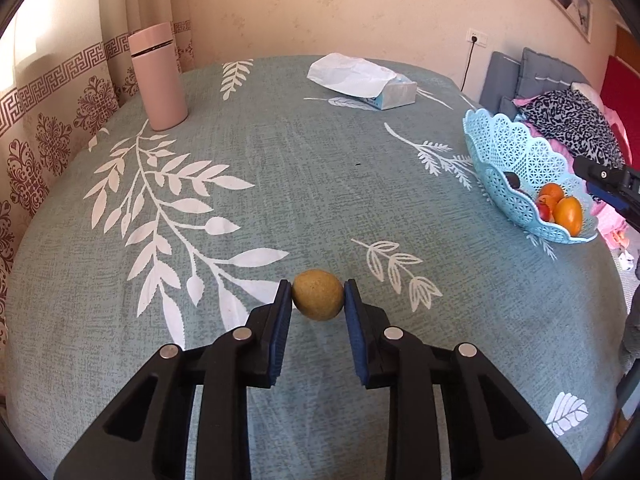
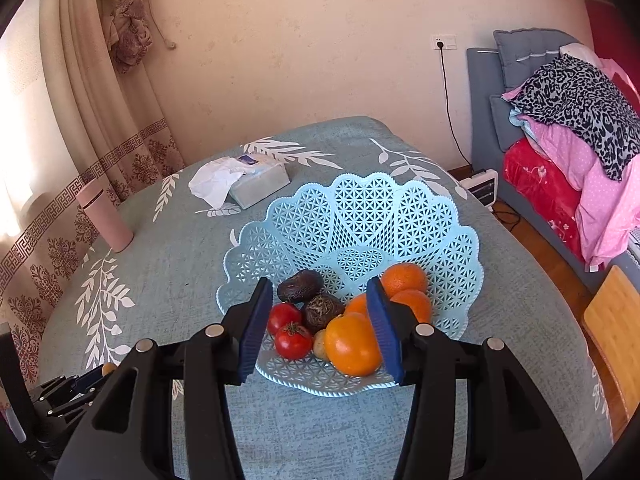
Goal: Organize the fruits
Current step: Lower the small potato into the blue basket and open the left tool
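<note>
My left gripper is shut on a round yellow-green fruit, held between its blue pads just above the teal tablecloth. A light blue lattice basket stands at the right of the left wrist view. In the right wrist view the basket holds oranges, a large orange fruit, two red tomatoes and two dark fruits. My right gripper is open and empty, hovering over the basket's near side. It also shows at the right edge of the left wrist view.
A pink tumbler stands at the table's far left. A tissue box lies at the far side. A sofa with piled clothes is to the right, with a heater on the floor.
</note>
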